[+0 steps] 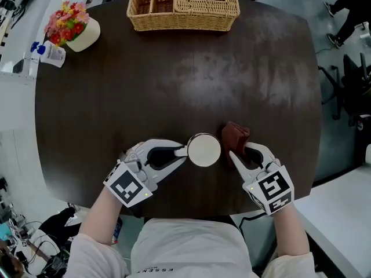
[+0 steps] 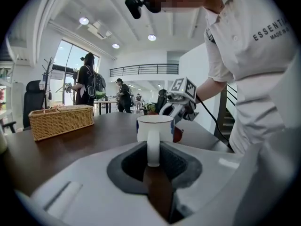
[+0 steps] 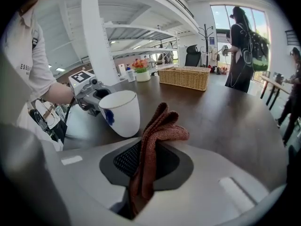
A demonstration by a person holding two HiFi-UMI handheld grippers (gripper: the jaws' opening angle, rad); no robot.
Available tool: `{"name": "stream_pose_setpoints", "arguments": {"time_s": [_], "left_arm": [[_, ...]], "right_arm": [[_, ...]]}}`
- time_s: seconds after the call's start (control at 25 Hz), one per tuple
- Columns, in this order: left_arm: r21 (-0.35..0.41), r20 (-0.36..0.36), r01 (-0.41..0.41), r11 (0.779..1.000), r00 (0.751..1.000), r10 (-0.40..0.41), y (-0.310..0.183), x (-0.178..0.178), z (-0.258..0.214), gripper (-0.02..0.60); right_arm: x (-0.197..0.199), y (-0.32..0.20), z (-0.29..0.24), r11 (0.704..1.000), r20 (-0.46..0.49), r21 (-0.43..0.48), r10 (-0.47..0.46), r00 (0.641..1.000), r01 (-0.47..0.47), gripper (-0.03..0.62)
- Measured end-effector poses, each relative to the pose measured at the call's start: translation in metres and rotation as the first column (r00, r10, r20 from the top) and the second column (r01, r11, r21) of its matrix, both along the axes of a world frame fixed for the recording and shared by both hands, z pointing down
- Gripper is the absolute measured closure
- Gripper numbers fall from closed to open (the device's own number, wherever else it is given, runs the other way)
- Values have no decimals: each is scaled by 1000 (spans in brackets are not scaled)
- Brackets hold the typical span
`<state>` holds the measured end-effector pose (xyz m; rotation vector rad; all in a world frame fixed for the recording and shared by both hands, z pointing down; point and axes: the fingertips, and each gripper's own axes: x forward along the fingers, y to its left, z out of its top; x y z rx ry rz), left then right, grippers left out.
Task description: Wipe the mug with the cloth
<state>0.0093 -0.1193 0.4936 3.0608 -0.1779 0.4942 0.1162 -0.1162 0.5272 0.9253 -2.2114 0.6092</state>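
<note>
- Your white shirt (image 1: 191, 248) carries the only legible print: "ESSENT…" at its hem in the head view, and "ESSENTI…" over "MADE IN" on the chest in the left gripper view; the rest is cut off.
- Your left gripper (image 1: 181, 152) is clamped on the handle of the mug (image 1: 204, 150). In the left gripper view, the white loop stands upright between the two dark pads, pinched from both sides.
- The mug is white with a small blue mark on its wall (image 3: 107, 117). It sits upright at the near edge of the table, between your two grippers, its mouth open to the head camera.
- Your right gripper (image 1: 239, 150) is clenched on a folded reddish-brown cloth (image 1: 235, 135). The folds rise out of the narrow gap and flop over past the tips.
- The cloth is just beside the mug's right side; whether they touch cannot be made out.
- Both rest over a dark round wooden table (image 1: 174, 86).
- At the far edge stands a wicker basket (image 1: 182, 7) with two open compartments and a lidded part.
- Far left stands a white pot of red and pink flowers (image 1: 72, 28), with a small blue-capped white bottle (image 1: 49, 52) just beside it; its label is too small to read.
</note>
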Motion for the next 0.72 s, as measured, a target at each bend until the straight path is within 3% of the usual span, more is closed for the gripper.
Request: {"name": "stream_pose_setpoints", "arguments": {"time_s": [0.32,0.56,0.72], "left_arm": [[31,-87,7,999,996,-4,-5,10,-73,514],[70,-86,4,998,996,2,-2,10,-103,514],[71,-97,18,997,995,-11,-4,10,-106,514]], "right_arm": [[-9,-13,-19,999,75,26,18,997,-20,510],[-55,-14,-44,979,191,177,-137,972,103,510],[-74,-10,-58,962,259,247,-180,949,115,510]]}}
